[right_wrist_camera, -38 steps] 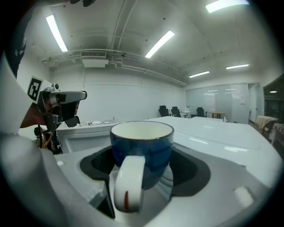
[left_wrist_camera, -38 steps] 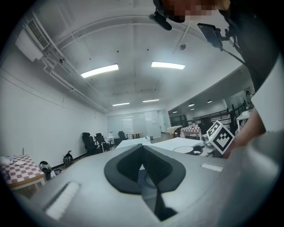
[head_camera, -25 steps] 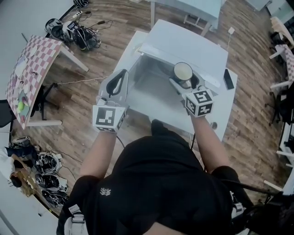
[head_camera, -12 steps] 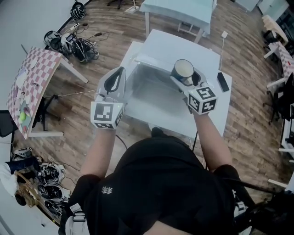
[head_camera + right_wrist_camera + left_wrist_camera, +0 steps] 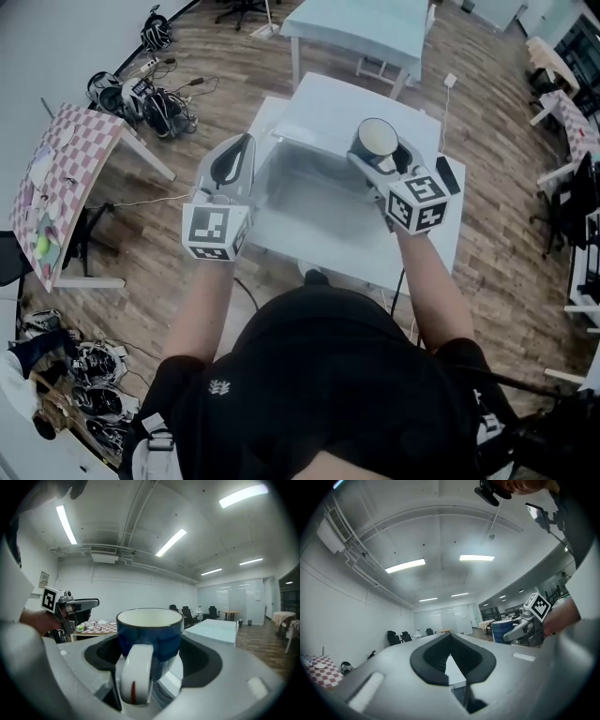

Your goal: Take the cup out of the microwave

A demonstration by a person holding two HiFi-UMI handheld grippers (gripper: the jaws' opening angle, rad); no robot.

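Note:
A blue cup (image 5: 377,139) with a white inside and a white handle (image 5: 136,679) is held upright in my right gripper (image 5: 382,161), which is shut on it. The cup hangs above the right side of the white microwave (image 5: 352,98), outside its open front cavity (image 5: 305,183). In the right gripper view the cup (image 5: 154,634) fills the space between the jaws. My left gripper (image 5: 246,142) stands to the left of the microwave, shut and empty, its pads (image 5: 440,656) meeting at the tips. From the left gripper view I see the right gripper (image 5: 524,626) and the cup (image 5: 501,631).
The microwave sits on a white table (image 5: 323,244) with a black phone-like object (image 5: 448,175) at its right. A checkered table (image 5: 61,159) stands at the left, cables and headsets (image 5: 150,89) lie on the wooden floor, and a pale table (image 5: 361,28) stands behind.
The right gripper has carried the cup slightly up and away from the microwave cavity. The left gripper has stayed beside the microwave, still shut.

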